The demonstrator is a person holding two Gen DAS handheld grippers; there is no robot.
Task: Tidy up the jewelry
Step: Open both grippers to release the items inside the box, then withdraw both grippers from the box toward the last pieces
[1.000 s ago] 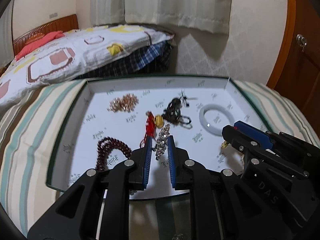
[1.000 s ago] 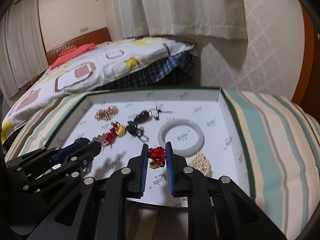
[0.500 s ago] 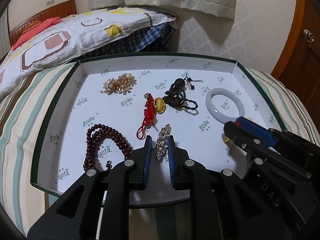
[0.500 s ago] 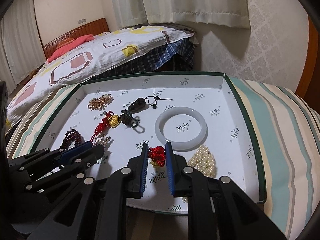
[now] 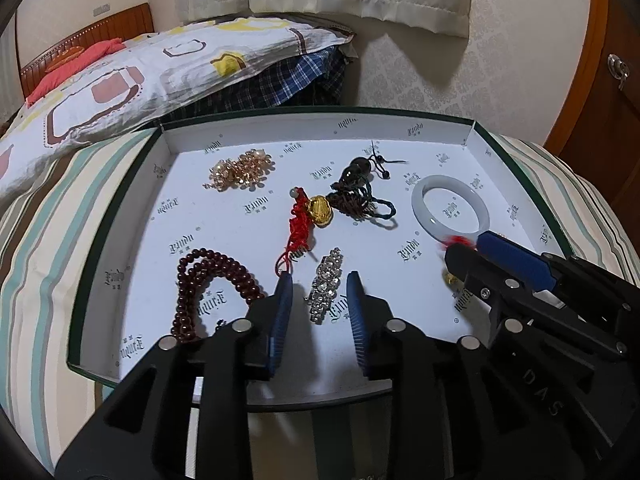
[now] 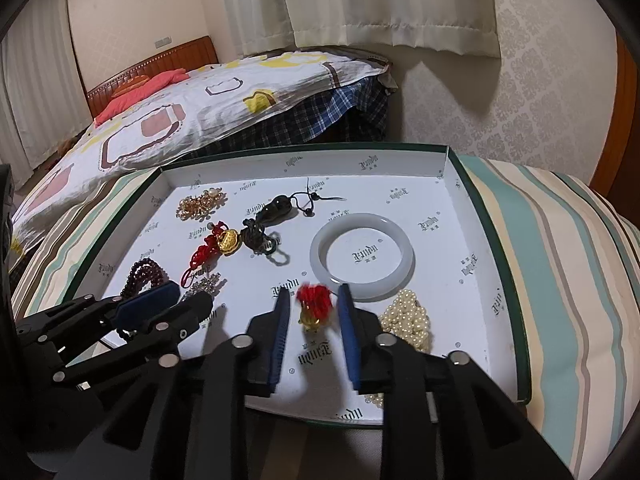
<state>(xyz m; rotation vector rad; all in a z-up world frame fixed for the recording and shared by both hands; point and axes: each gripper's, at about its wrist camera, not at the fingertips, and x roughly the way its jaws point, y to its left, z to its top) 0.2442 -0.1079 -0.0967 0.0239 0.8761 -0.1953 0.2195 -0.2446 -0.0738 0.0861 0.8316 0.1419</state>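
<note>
A white box lid [image 5: 132,184] [image 6: 476,216] holds the jewelry. My left gripper [image 5: 320,284] is open, with a rhinestone bracelet [image 5: 326,284] lying on the lid between its fingers. My right gripper [image 6: 314,300] is open, with a red-tasselled gold charm [image 6: 314,306] between its fingers, blurred. Also on the lid are a white jade bangle [image 6: 362,256], a pearl bracelet [image 6: 408,322], dark red beads [image 5: 208,284], a red cord with gold charm [image 5: 310,216], a dark knotted pendant [image 5: 356,192] and a gold bead cluster [image 5: 240,170].
The lid rests on a striped cushion [image 6: 560,264]. A bed with a patterned quilt [image 6: 192,120] lies behind. A wooden cabinet [image 5: 600,80] stands at the right, curtains [image 6: 380,0] behind.
Both grippers have opened. The left let go of the rhinestone bracelet, which now lies on the lid. The right released the red-tasselled charm.
</note>
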